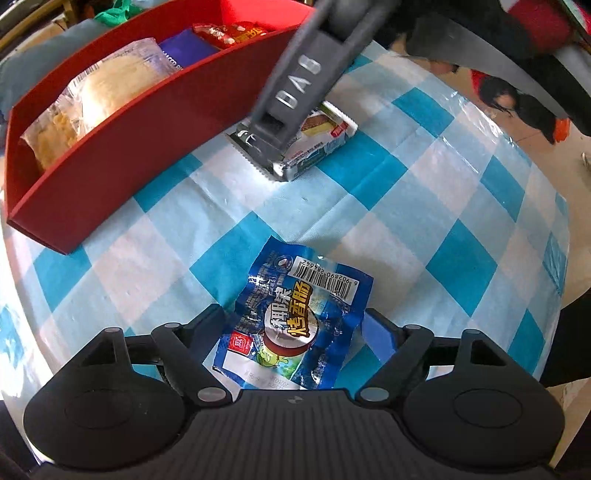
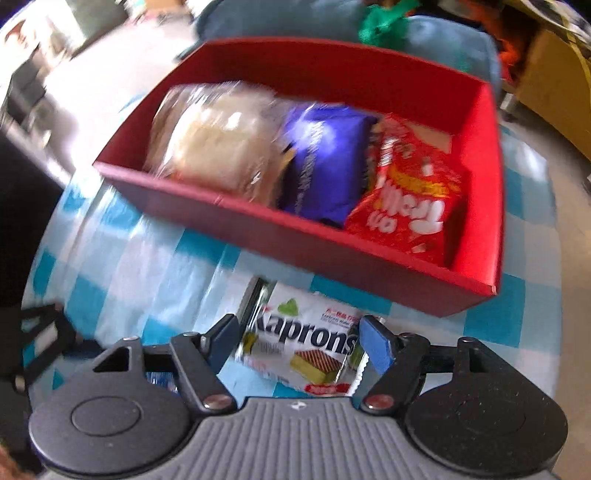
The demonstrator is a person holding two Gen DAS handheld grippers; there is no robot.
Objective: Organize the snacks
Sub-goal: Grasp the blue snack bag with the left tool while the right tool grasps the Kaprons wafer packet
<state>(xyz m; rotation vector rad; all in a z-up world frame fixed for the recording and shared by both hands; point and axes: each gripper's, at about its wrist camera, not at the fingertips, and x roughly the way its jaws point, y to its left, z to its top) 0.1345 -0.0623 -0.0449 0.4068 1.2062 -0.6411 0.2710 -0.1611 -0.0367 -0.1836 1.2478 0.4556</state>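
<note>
A red box (image 1: 122,162) (image 2: 321,254) stands on the checked cloth and holds a clear-wrapped bread (image 2: 218,144), a purple pack (image 2: 325,162) and a red snack bag (image 2: 410,199). My left gripper (image 1: 299,332) is open around a blue sausage packet (image 1: 295,325) lying on the cloth. My right gripper (image 2: 299,343) is open around a white Kaprons wafer pack (image 2: 306,343) just in front of the box. From the left wrist view the right gripper's finger (image 1: 288,107) stands over the wafer pack (image 1: 321,140).
The blue-and-white checked tablecloth (image 1: 424,221) covers the table; its edge curves away at the right. A grey cushion (image 2: 443,40) and green item (image 2: 384,22) lie behind the box. Floor and furniture show beyond the table.
</note>
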